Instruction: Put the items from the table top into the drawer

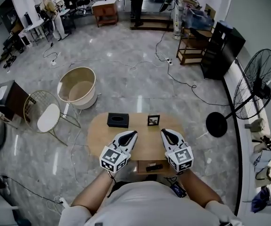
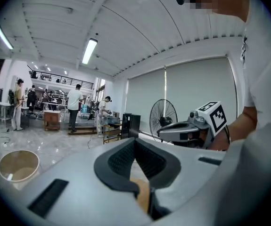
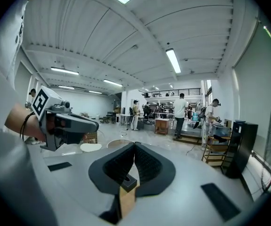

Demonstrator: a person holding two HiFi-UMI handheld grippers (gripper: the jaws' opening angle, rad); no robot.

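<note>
Black box (image 1: 118,120): rectangular, matte, with an oval opening in its top. It sits on the far left part of the counter (image 1: 100,135). To its right, apart from it, stands a small square frame (image 1: 153,120) with a black border round a pale patterned face.

Counter: round top, smooth light wood. The drawer (image 1: 141,167) under its near edge is pulled out and shows the same light wood inside. One flat dark object (image 1: 154,166) lies in it; I can't tell what it is.

My left gripper (image 1: 134,133) and right gripper (image 1: 164,132) hang side by side over the near half of the counter. Their tips point toward the box and frame and touch neither. Both have pale grey shells, and the fingers (image 2: 121,159) carry black ribbed pads. The left fingers are together with nothing between them, and the right fingers are the same.

Floor (image 1: 126,74): glossy grey stone. A cream tub chair (image 1: 77,86) stands beyond the counter to the left. A black wire-cage fan (image 1: 260,81) stands well off to the right.
</note>
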